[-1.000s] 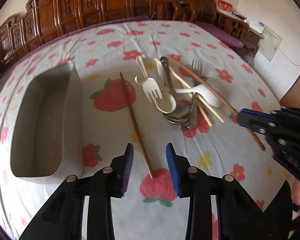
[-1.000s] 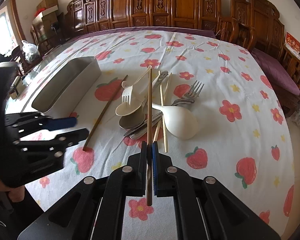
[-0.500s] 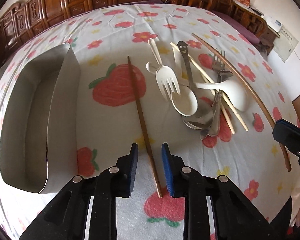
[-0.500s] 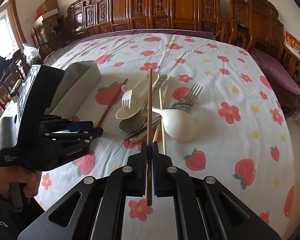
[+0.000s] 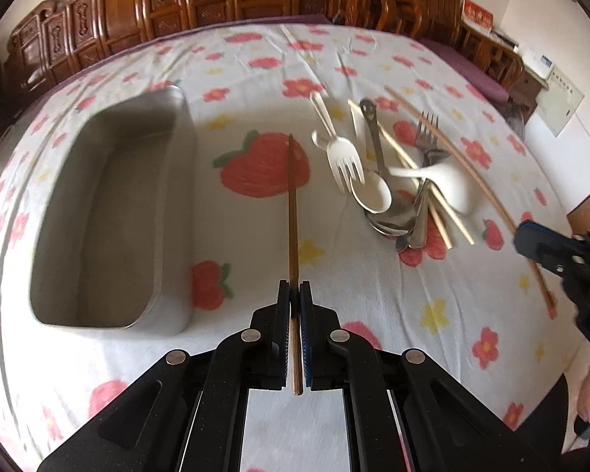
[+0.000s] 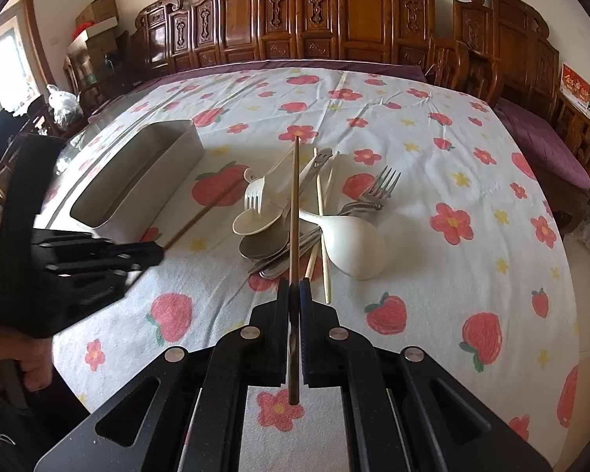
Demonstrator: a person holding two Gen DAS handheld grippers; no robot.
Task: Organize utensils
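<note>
The left gripper [image 5: 294, 295] has its jaws closed on a brown chopstick [image 5: 292, 196] whose long axis runs straight ahead, parallel to the metal tray [image 5: 169, 181], which sits just beside it toward the worktop's left edge. The right gripper [image 6: 294, 295] likewise clamps a second chopstick [image 6: 294, 204] above the utensil pile [image 6: 295, 232], farther from the tray.

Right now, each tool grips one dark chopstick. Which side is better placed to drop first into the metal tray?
Left, probably. The left tool sits right beside the metal tray, its chopstick running along the tray's long side. The right tool holds its chopstick over the utensil pile, farther from the tray.
</note>
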